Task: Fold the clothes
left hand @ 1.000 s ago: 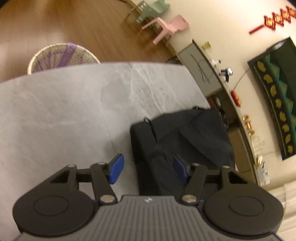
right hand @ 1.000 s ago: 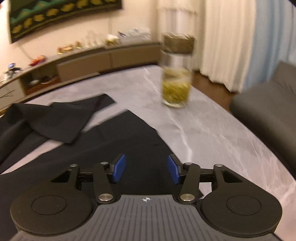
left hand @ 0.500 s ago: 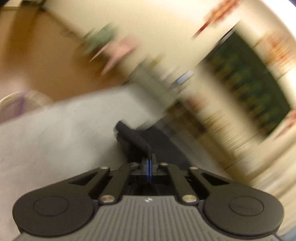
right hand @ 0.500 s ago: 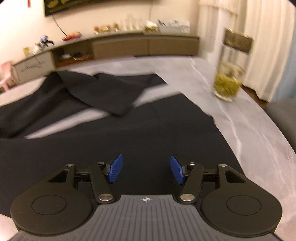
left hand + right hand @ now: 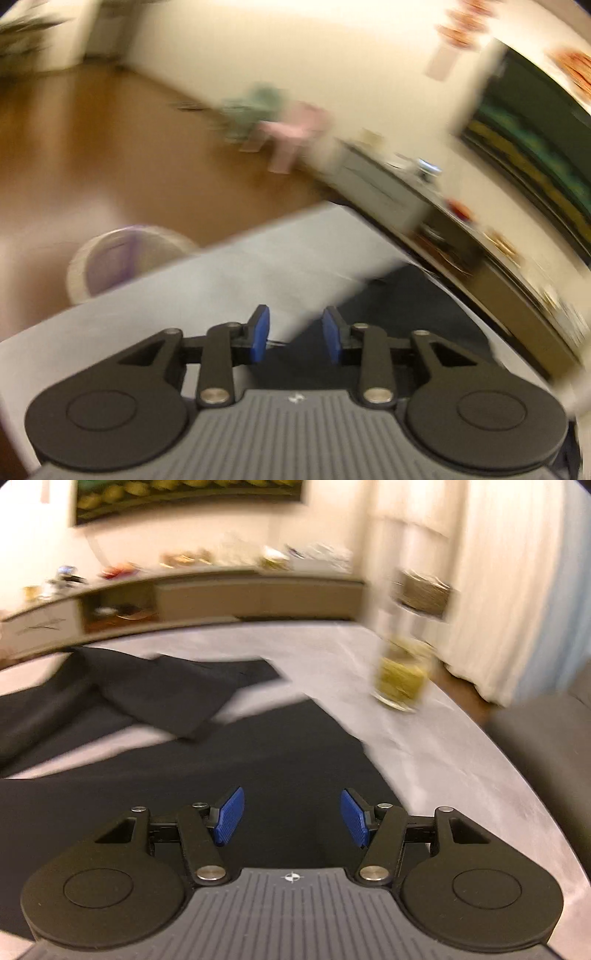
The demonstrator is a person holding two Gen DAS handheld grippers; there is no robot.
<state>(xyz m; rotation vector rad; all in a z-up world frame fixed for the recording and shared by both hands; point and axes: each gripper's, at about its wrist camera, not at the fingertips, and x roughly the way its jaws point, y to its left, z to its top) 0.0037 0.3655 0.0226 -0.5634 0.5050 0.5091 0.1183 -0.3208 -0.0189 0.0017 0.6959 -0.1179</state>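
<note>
Black garment (image 5: 207, 775) nears grey table's (image 5: 461, 760) edge.

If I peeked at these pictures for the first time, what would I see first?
Probably the big black cloth spread over the grey table, right under the right gripper's open blue fingers. Next, the glass jar of yellow-green stuff standing near the table's far right edge. In the left view, a pink chair stands by the wall.
</note>
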